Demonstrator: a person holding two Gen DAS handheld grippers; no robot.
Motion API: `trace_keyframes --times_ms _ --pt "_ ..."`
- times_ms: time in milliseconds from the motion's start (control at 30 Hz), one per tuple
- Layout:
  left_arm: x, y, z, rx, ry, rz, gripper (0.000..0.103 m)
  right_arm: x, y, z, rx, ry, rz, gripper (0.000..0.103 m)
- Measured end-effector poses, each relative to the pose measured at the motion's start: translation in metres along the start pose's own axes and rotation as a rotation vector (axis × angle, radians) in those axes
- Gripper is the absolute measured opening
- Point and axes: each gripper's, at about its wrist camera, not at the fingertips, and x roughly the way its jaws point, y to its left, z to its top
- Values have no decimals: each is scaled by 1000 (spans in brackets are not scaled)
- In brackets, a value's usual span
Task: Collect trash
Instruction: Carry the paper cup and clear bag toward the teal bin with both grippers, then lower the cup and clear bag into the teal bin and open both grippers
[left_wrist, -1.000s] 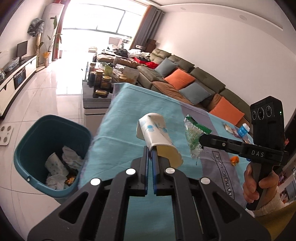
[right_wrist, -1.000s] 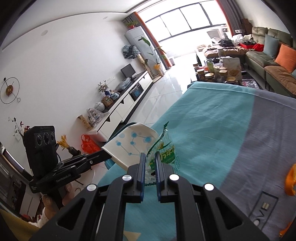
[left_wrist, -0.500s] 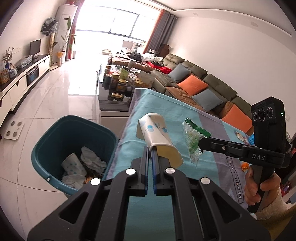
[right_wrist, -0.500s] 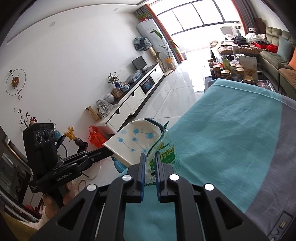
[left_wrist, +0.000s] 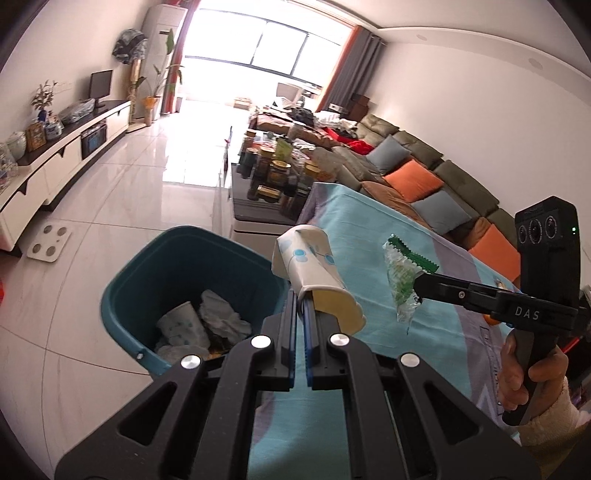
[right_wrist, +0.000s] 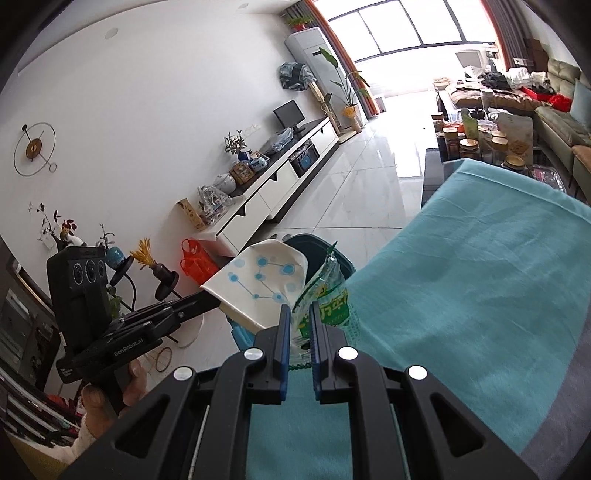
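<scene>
My left gripper (left_wrist: 300, 300) is shut on the rim of a crushed white paper cup (left_wrist: 310, 264) with blue dots, held at the table's edge beside the teal bin (left_wrist: 147, 280). The bin stands on the floor and holds a cup and crumpled tissue. My right gripper (right_wrist: 298, 314) is shut on a clear green snack wrapper (right_wrist: 327, 291), also over the table's near-left edge. In the right wrist view the paper cup (right_wrist: 262, 277) hangs just left of the wrapper, with the teal bin (right_wrist: 314, 245) partly hidden behind both. In the left wrist view the wrapper (left_wrist: 400, 273) dangles from the right gripper (left_wrist: 419, 284).
A teal and grey cloth (right_wrist: 480, 295) covers the table. A low table with jars (left_wrist: 273, 173) stands beyond, a long sofa (left_wrist: 424, 177) on the right and a white TV cabinet (right_wrist: 273, 184) along the left wall. A white scale (left_wrist: 48, 243) lies on the tiled floor.
Both grippers have carried the cup and the wrapper leftward toward the table edge. The bin now lies closer, directly beside the cup.
</scene>
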Motion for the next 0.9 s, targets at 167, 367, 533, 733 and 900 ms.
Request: trace_keyframes --times_ms 167,367,533,733,900 --pt "0 11 -2 -12 -3 44 4 16 6 4 -17 25 7 9" --pt "2 28 -2 -43 -6 73 4 37 15 11 -35 52 24 9" --pt "4 38 -1 -60 -8 102 4 57 28 17 -51 83 42 9" --pt "6 44 -2 -78 -10 118 4 75 39 21 -71 105 53 9" --pt "8 48 -2 -82 -8 133 4 85 42 24 -70 119 54 9"
